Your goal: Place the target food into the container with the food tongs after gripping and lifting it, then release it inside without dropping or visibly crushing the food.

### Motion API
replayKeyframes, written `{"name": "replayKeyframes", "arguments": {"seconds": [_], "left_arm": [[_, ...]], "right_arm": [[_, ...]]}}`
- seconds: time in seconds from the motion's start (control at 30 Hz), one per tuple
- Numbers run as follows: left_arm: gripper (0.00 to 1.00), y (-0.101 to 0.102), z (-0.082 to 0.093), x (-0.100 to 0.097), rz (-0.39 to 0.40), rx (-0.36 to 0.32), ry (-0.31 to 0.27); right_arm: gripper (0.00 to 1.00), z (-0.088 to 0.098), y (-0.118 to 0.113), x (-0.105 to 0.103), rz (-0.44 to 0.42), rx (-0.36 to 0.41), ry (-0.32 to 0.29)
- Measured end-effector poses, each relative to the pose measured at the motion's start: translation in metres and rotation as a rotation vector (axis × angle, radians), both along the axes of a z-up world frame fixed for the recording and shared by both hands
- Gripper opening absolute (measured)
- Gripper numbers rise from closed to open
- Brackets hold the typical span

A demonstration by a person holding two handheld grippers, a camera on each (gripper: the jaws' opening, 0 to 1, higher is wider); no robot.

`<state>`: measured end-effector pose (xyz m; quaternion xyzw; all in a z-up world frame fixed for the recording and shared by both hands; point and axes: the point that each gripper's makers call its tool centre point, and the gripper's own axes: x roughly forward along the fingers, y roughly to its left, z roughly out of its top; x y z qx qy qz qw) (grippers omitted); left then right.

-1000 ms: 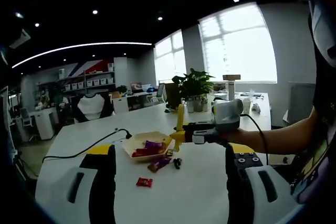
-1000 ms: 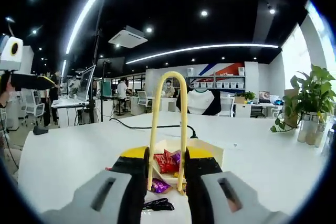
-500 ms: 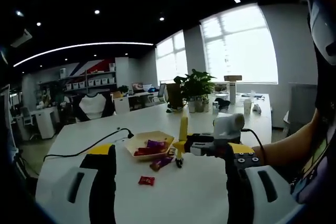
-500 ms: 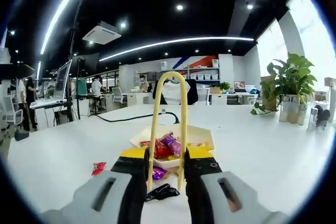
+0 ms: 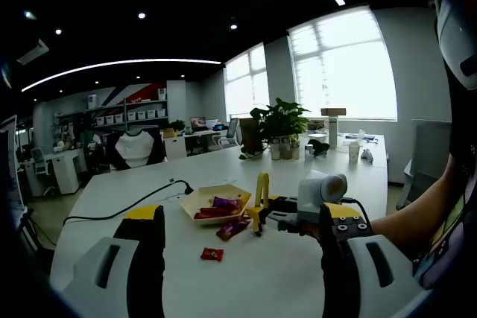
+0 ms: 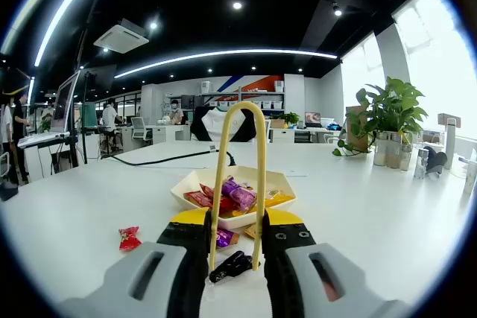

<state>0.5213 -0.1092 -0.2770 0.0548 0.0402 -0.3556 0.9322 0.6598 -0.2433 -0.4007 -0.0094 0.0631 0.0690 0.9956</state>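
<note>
- On the white table (image 6: 387,214), in an open office: ceiling strip lights, big windows, shelves with boxes on the far wall, desks with people at the back.
- One shallow cream tray (image 6: 277,181), holding a heap of wrapped sweets (image 6: 232,196), red and purple; I cannot count them.
- One red sweet (image 6: 128,237) lying alone on the table, well apart from the tray.
- One purple sweet (image 6: 222,237) and one black sweet (image 6: 231,264) on the table just before the tray, between my right jaws.
- One black cable (image 5: 123,210) trailing across the table past the tray.
- One potted plant (image 6: 387,113) with small bottles beside it.
- My right gripper (image 6: 235,247): jaws narrow, clamped on one pair of yellow tongs (image 6: 238,176), tips near the black sweet.
- My left gripper (image 5: 238,251): jaws wide apart, holding nothing.
</note>
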Motion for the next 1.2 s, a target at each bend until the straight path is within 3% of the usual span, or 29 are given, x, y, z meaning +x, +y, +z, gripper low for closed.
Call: {"name": "replayKeyframes", "arguments": {"seconds": [0.17,0.23,0.27,0.3,0.6,0.73,0.83,0.87,0.93,1.07,1.2], "left_arm": [[0.91,0.004,-0.001,0.003,0.007,0.004,0.001],[0.91,0.004,-0.001,0.004,0.008,0.002,0.004],[0.91,0.003,-0.001,0.004,0.008,0.002,0.003],[0.91,0.003,-0.001,0.004,0.007,0.002,0.003],[0.9,0.001,-0.001,0.007,0.002,0.006,0.003],[0.9,0.002,-0.001,0.006,0.006,0.013,0.005],[0.9,0.003,-0.001,0.005,0.008,0.018,0.002],[0.9,0.003,-0.001,0.005,0.009,0.021,0.001],[0.9,0.004,-0.001,0.006,0.014,0.021,0.001],[0.9,0.004,-0.001,0.006,0.017,0.021,0.002],[0.9,0.0,-0.001,0.005,0.008,0.022,0.001]], "right_arm": [[0.23,-0.004,-0.002,0.002,-0.008,-0.022,0.008],[0.23,-0.015,-0.004,0.001,-0.011,-0.031,0.038],[0.22,-0.008,-0.005,0.001,-0.005,-0.012,-0.006],[0.22,-0.012,-0.007,-0.002,-0.003,-0.008,0.027],[0.16,-0.01,-0.012,-0.001,0.049,0.003,0.025],[0.15,-0.01,-0.01,-0.003,0.143,0.046,0.043],[0.15,-0.009,-0.014,-0.007,0.161,0.055,0.057],[0.14,-0.006,-0.012,-0.008,0.176,0.105,0.055],[0.14,-0.002,-0.019,-0.01,0.174,0.091,0.057],[0.14,0.01,-0.024,-0.013,0.163,0.159,0.04],[0.13,0.022,-0.021,-0.015,0.212,0.134,0.027]]}}
